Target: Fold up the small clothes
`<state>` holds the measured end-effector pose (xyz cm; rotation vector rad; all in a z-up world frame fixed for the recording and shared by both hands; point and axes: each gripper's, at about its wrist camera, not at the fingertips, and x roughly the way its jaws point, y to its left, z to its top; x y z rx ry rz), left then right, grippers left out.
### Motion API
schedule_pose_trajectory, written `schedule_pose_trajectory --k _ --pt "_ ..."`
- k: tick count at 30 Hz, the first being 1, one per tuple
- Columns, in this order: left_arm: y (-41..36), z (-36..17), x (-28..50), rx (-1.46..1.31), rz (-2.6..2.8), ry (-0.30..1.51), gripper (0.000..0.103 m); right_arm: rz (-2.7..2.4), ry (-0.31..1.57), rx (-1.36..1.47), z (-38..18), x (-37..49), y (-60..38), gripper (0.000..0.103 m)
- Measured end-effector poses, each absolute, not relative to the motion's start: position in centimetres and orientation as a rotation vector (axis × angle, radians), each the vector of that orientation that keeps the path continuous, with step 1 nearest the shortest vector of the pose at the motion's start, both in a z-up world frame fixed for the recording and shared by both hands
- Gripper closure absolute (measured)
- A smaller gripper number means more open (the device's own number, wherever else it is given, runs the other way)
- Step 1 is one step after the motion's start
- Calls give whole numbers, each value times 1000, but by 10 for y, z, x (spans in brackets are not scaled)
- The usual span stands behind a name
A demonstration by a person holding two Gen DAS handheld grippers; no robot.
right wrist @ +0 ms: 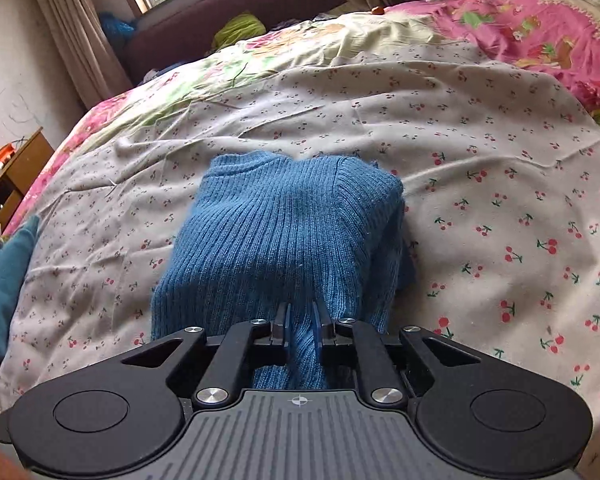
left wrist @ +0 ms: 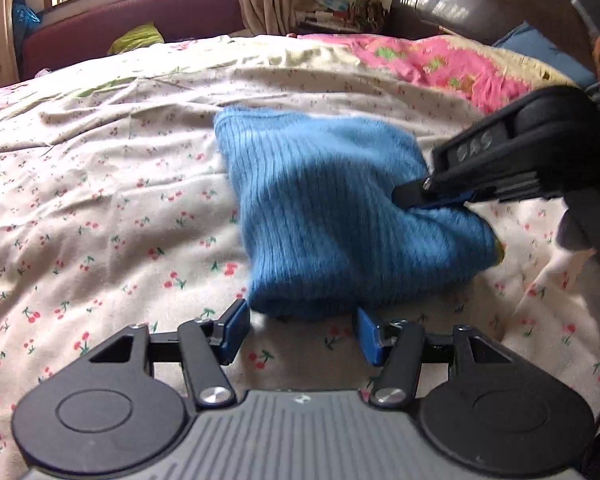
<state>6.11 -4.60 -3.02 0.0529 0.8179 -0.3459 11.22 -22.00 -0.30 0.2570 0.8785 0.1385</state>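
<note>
The blue ribbed knit sweater [right wrist: 276,236] lies partly folded on the cherry-print bedsheet [right wrist: 480,184], and the right gripper [right wrist: 301,322] has a bunched fold of its near edge pinched between its blue pads, the jaws drawn close together with only the thickness of the knit between them. From this gripper the garment runs straight ahead and away, its long axis along the line the fingers point, ending at the collar at the far end. In the left wrist view the same grip shows from the side: the right gripper [left wrist: 410,194] comes in from the right and bites the sweater's [left wrist: 320,216] right-hand edge, lifting the cloth there into a small peak, while the rest of the garment rests on the sheet. The left gripper [left wrist: 300,334] stands about half open and holds nothing; the sweater's near hem lies just ahead of its fingertips, between the lines of the two pads but, as far as can be seen, not touched by them. The right hand is thus the one that carries the fabric, so I judge that the next fold depends on it drawing its held edge across the body of the sweater, with the left gripper close enough to pin or take the near hem.
</note>
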Motion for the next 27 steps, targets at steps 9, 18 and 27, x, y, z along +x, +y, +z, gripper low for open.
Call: schedule_pose_trajectory --k 9,18,27 --pt "-38 -27 66 7 -321 799 37 129 829 337 -8 103 -226 88" --pt "-37 -25 67 -1 -312 804 37 129 758 360 -4 89 -228 88" --pt "-40 -21 72 -1 -296 817 37 119 742 370 -21 82 -226 91"
